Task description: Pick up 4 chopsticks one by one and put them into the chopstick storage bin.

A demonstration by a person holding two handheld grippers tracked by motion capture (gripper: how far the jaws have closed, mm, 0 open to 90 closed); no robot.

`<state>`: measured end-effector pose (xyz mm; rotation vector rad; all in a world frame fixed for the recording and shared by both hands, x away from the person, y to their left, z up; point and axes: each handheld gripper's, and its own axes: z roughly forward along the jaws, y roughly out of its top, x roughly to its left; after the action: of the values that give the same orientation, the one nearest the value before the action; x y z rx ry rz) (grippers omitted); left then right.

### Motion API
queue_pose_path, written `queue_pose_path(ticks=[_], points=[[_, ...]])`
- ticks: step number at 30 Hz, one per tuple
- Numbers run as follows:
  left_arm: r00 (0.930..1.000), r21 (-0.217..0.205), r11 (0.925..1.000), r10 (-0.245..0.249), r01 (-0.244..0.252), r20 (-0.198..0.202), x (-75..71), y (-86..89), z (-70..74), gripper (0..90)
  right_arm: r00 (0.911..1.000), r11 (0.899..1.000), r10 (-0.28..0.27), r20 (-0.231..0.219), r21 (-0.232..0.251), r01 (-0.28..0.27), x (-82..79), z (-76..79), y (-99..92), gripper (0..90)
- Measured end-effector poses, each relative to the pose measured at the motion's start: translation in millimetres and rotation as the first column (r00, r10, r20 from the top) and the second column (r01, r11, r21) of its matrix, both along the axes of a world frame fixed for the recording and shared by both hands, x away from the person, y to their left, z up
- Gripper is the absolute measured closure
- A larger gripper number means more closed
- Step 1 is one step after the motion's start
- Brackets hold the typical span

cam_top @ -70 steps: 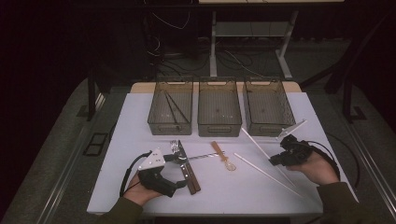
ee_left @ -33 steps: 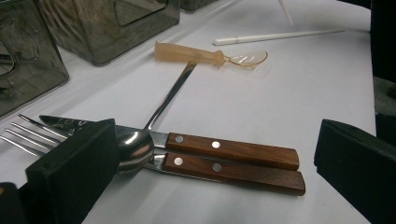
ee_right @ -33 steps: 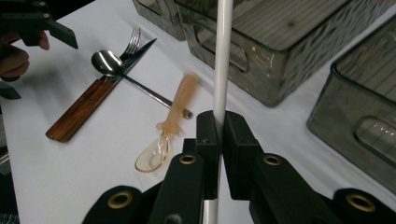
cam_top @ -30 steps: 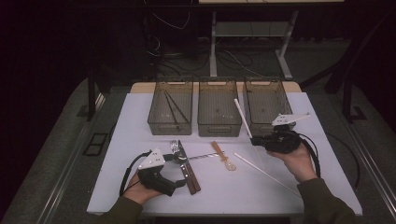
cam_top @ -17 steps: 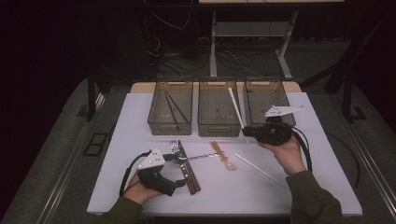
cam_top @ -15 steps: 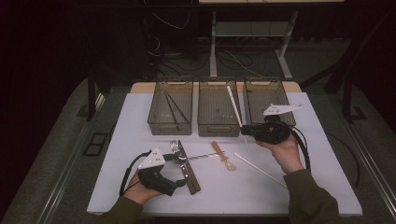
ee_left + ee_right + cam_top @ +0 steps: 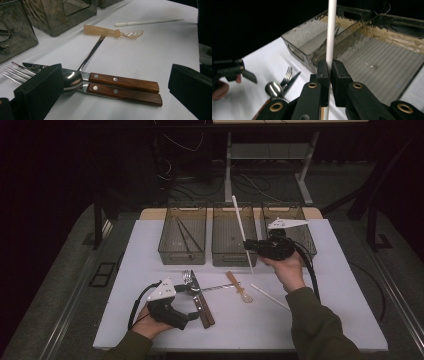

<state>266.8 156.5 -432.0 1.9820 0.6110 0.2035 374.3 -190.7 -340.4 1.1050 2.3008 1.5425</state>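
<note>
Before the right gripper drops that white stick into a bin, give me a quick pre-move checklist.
1. Grip: right gripper shut on the white stick, pads on both sides. Ok.
2. Stick attitude: near upright, tilted slightly, lower tip above the table. Ok.
3. Position: held over the middle bin, front edge. Ok.
4. Middle bin content: floor looks bare. Ok.
5. Left gripper apart from the bins, open beside the wooden-handled knives. Ok.
6. Stick fits lengthwise in the bin: cannot tell.

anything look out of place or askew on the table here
Nothing spilled or broken. The metal spoon lies across the knife and fork with wooden handles, its handle end under the amber plastic spoon. One white chopstick lies apart from its mate.
</note>
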Motion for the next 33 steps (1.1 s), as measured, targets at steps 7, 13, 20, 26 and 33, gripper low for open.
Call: queue_pose_path(ticks=[7, 13, 20, 26, 33], points=[[1.0, 0.001, 1.0, -0.002, 0.002, -0.002, 0.1, -0.1, 0.2, 0.0, 0.9997, 0.999, -0.021, 0.015, 0.038, 0.021, 11.3, 6.6, 13.8, 85.6], [1.0, -0.001, 1.0, -0.005, 0.005, -0.003, 0.0, -0.1, 0.4, 0.0, 0.9989, 0.999, -0.029, 0.037, 0.041, 0.027, 21.7, 14.4, 31.5, 85.6], [1.0, 0.0, 1.0, -0.007, 0.007, -0.003, 0.4, 0.9, 1.3, 0.0, 0.9979, 0.998, -0.047, 0.043, 0.037, 0.046, 34.5, 18.2, 55.6, 85.6], [1.0, 0.007, 1.0, -0.006, 0.006, -0.006, 0.9, 0.7, 0.8, 0.0, 0.9959, 0.996, -0.072, 0.055, 0.056, 0.069, 46.6, 22.8, 74.0, 85.6], [1.0, 0.011, 0.9999, -0.008, 0.009, -0.001, 1.3, 0.7, 0.9, 0.0, 0.9935, 0.996, -0.08, 0.08, 0.05, 0.077, 54.8, 28.1, 95.9, 85.6]])
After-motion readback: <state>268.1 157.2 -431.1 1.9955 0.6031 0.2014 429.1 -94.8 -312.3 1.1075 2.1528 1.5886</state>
